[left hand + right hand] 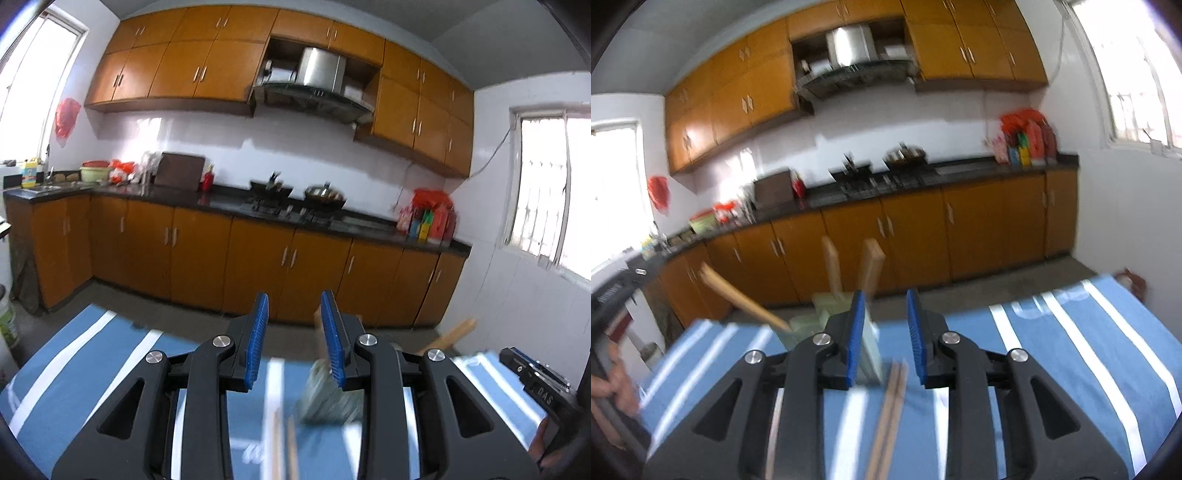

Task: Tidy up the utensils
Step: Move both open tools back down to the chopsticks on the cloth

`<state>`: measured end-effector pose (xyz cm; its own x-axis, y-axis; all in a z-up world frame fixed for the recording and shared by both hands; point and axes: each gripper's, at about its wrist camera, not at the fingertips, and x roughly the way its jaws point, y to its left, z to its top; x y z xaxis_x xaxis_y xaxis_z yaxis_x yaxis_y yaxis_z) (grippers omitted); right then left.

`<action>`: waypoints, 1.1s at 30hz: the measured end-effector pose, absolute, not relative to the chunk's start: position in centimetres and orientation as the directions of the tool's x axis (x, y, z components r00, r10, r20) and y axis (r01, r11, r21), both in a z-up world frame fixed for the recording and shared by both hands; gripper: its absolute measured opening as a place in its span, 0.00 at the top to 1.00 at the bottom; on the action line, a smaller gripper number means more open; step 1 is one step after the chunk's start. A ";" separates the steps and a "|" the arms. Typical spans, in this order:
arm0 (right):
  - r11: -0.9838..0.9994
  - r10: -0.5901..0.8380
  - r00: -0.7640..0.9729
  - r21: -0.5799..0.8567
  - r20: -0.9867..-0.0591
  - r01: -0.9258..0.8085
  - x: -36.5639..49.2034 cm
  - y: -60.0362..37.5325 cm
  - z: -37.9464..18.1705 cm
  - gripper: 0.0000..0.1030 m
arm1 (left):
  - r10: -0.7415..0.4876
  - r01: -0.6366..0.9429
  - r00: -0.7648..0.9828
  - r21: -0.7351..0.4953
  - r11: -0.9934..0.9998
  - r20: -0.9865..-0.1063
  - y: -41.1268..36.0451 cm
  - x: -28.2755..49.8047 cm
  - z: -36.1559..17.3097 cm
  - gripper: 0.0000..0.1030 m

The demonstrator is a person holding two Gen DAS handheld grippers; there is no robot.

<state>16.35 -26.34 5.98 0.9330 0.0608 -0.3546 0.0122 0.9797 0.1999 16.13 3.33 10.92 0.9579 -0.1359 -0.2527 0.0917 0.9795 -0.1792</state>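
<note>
Right tongs (885, 332) gaping, holding nothing; chopsticks (891, 398) lie on the striped worktop (1071, 350) between its blades. Green utensil holder (827, 314) with wooden handles just ahead-left. Left tongs (294, 341) also gaping, empty, holder (325, 398) blurred under its right blade.

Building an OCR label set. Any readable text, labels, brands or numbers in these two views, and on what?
"DAS", roughly: pale letters on the right tool's black body, left wrist view, partly blurred.
White script on the blue striped cloth: blurred, unreadable.
Colourful packets on the counter: print too small and blurred.
</note>
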 end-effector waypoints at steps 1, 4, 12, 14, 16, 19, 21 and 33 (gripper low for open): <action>0.978 0.054 0.913 0.206 -0.405 0.034 16.3 -26.8 4.3 0.76 | -0.119 0.075 0.953 -0.164 0.984 -0.279 3.8 15.9 10.1 0.70; 0.971 0.049 0.854 0.227 -0.519 0.082 16.6 -27.4 0.0 0.76 | -0.090 0.049 0.927 -0.120 0.992 -0.365 4.9 15.6 6.8 0.70; 0.956 0.176 0.681 0.289 -0.710 0.055 17.6 -24.8 -8.6 0.79 | -0.089 0.037 0.802 -0.100 0.994 -0.591 5.5 15.4 -1.9 0.70; 0.961 0.181 0.664 0.274 -0.726 0.037 17.9 -23.6 -9.2 0.80 | -0.095 0.039 0.786 -0.105 0.994 -0.611 5.3 15.3 -2.7 0.70; 0.967 0.171 0.653 0.253 -0.738 0.032 18.3 -22.8 -9.7 0.82 | -0.103 0.042 0.774 -0.112 0.993 -0.625 5.1 14.9 -3.4 0.70; 0.970 0.161 0.635 0.238 -0.756 0.038 18.9 -22.5 -10.2 0.85 | -0.113 0.049 0.762 -0.117 0.992 -0.637 4.8 14.8 -4.0 0.70; 0.973 0.152 0.628 0.226 -0.764 0.039 19.2 -22.3 -10.4 0.85 | -0.119 0.054 0.756 -0.119 0.991 -0.644 4.5 14.8 -4.1 0.70; 0.982 0.037 0.639 0.146 -0.768 0.117 19.5 -24.1 -10.7 0.92 | -0.176 0.090 0.709 -0.161 0.983 -0.682 3.8 15.2 -5.7 0.70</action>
<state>19.52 -24.06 -10.68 0.6392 0.0374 -0.7681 0.1175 0.9824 0.1455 15.19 3.80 -5.73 0.7093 -0.1763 -0.6825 0.0897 0.9829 -0.1607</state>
